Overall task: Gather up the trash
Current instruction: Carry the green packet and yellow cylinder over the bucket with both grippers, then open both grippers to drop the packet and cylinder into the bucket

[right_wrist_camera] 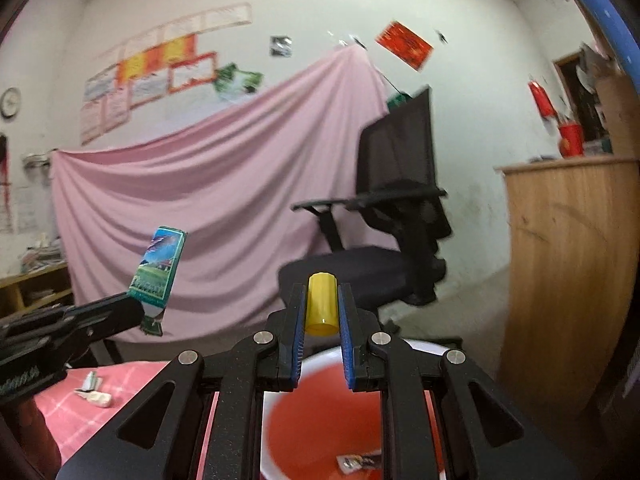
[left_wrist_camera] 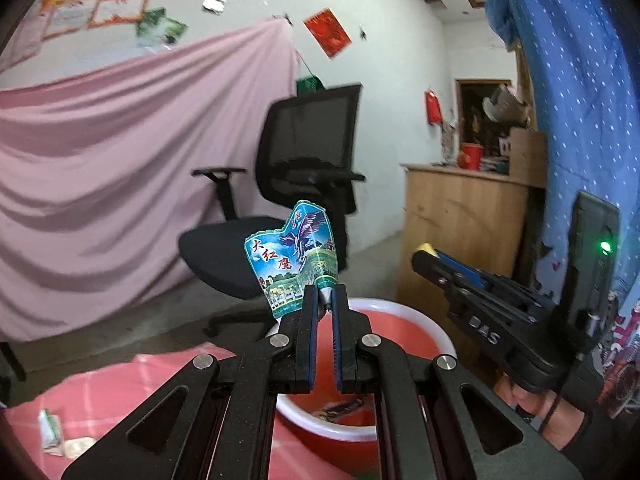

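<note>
My left gripper [left_wrist_camera: 325, 294] is shut on a crushed blue-green cigarette pack [left_wrist_camera: 294, 258] with an eagle picture, held up in the air above the red basin [left_wrist_camera: 400, 312]. The same pack [right_wrist_camera: 160, 270] shows in the right wrist view, pinched by the left gripper [right_wrist_camera: 138, 312]. My right gripper [right_wrist_camera: 322, 292] is shut on a small yellow cylinder [right_wrist_camera: 321, 304], also over the red basin [right_wrist_camera: 304, 412]. From the left wrist view the right gripper [left_wrist_camera: 424, 254] appears at the right with the yellow piece [left_wrist_camera: 425, 249] at its tip. A wrapper [right_wrist_camera: 358, 462] lies in the basin.
A pink checked cloth [left_wrist_camera: 120, 392] covers the table, with small white scraps [left_wrist_camera: 60, 440] on it. A black office chair [left_wrist_camera: 288, 200] stands behind the basin, before a hanging pink sheet [left_wrist_camera: 120, 160]. A wooden cabinet [left_wrist_camera: 460, 220] is at the right. A person's gloved hand [left_wrist_camera: 560, 420] holds the right gripper.
</note>
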Tool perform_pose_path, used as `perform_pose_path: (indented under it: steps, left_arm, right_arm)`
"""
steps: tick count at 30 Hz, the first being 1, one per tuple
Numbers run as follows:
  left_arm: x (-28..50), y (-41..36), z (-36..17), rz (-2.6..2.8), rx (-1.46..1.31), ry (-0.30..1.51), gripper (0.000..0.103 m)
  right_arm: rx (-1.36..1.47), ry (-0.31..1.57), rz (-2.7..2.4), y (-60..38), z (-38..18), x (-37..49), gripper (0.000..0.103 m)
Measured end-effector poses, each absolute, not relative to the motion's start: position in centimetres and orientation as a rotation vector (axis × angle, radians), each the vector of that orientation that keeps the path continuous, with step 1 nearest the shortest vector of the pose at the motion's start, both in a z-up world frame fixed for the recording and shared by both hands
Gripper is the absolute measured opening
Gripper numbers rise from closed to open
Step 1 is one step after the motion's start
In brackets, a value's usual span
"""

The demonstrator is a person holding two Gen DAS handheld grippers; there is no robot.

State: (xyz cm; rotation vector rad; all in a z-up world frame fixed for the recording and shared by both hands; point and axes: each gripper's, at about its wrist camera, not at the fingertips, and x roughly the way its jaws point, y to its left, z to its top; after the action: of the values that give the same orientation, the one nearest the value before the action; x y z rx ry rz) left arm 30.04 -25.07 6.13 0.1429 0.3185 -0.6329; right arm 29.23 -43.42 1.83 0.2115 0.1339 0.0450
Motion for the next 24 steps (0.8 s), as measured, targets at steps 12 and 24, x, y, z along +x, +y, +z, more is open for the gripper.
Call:
perform_pose_path:
  steps: [12, 24]
  left_arm:
    - [32.2, -28.1, 3.6, -0.652, 0.149, 0.502, 0.005]
    - [33.2, -28.8, 2.2, -0.647, 0.145, 0.611, 0.006]
  right_arm:
    - [0.298, 0.329, 0.003, -46.3, -1.2, 31.2, 0.014]
    - [0.305, 0.425, 0.005, -46.1, -2.3, 32.3, 0.014]
